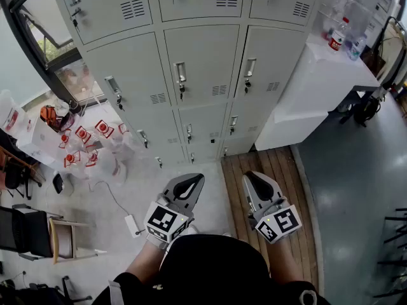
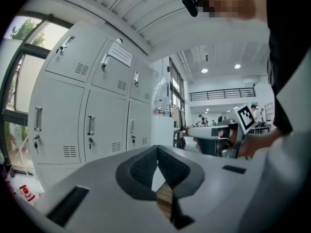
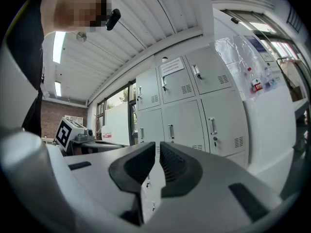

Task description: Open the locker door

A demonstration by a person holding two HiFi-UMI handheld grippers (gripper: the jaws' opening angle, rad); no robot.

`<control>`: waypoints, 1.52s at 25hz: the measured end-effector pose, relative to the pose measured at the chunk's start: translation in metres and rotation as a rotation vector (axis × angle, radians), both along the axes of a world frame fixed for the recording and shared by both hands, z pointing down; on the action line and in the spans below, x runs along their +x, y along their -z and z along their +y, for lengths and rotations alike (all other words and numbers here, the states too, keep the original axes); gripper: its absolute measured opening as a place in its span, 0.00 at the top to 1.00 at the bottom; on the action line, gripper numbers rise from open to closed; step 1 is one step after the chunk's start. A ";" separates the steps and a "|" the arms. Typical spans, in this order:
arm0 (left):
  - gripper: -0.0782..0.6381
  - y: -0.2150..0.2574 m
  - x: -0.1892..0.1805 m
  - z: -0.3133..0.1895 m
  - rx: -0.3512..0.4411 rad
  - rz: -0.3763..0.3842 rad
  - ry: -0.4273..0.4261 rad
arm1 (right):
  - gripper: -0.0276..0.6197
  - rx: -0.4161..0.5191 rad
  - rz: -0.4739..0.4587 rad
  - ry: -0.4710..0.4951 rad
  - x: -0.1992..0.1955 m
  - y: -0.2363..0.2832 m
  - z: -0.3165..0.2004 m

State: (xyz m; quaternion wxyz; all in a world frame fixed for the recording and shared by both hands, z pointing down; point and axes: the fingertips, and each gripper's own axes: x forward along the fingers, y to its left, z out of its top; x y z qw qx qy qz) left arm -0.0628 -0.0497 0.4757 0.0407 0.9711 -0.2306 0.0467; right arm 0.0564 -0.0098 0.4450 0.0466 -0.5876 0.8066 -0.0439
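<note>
Your grey left gripper [image 1: 190, 182] and right gripper [image 1: 257, 178] have jaws together, empty, well short of the pale grey metal locker door [image 1: 202, 49]; likely stiff but light, so pinch its silver vertical handle [image 1: 180, 72].

Nothing's really reading clearly here. A white notice [image 3: 172, 66] is sitting on a locker door [image 3: 177, 96] up above the right gripper [image 3: 157, 152], print way too tiny. A bottle [image 3: 253, 83] off to its right is showing a red label, unreadable too.
</note>
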 end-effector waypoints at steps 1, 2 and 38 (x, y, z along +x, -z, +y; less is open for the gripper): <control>0.86 0.002 -0.005 -0.001 0.002 0.005 0.003 | 0.88 -0.001 -0.008 0.003 -0.004 0.001 -0.002; 0.86 0.003 -0.010 -0.003 0.004 0.009 0.006 | 0.88 -0.002 -0.014 0.005 -0.008 0.001 -0.005; 0.86 0.029 -0.022 -0.203 0.143 -0.071 0.286 | 0.88 0.036 -0.061 0.222 0.012 0.007 -0.208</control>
